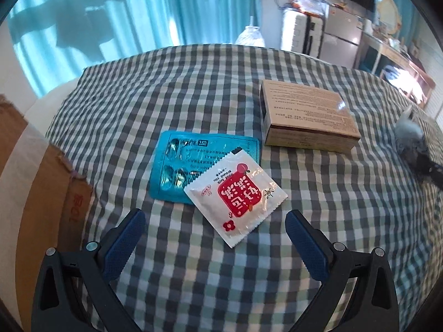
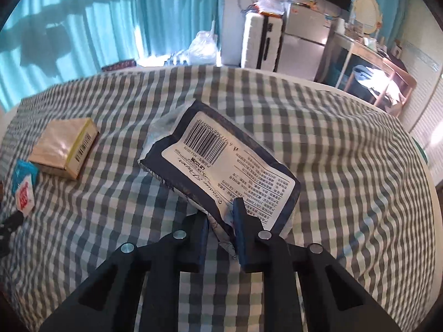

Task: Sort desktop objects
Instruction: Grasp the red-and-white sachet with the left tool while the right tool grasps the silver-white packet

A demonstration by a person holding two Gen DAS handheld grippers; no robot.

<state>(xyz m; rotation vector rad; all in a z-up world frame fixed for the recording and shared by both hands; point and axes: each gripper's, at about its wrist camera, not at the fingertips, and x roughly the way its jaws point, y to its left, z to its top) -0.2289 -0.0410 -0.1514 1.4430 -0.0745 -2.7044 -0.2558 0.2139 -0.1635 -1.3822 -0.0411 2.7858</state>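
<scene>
In the left wrist view a white sachet with a red label (image 1: 238, 195) lies on the checked cloth, overlapping a teal blister pack (image 1: 191, 160). A tan cardboard box (image 1: 307, 116) lies behind them to the right. My left gripper (image 1: 214, 221) is open and empty, its blue pads either side of the sachet's near corner, just short of it. In the right wrist view my right gripper (image 2: 221, 218) is shut on the near edge of a dark tissue pack with a barcode label (image 2: 221, 155), held tilted above the cloth. The box (image 2: 65, 148), blister pack (image 2: 23, 173) and sachet (image 2: 25, 195) show at the left.
The checked cloth (image 1: 221, 276) covers a round table. A brown carton (image 1: 36, 193) stands beside the table's left edge. A blurred grey object (image 1: 412, 141) sits at the right edge. Curtains, a suitcase and shelves stand beyond the table.
</scene>
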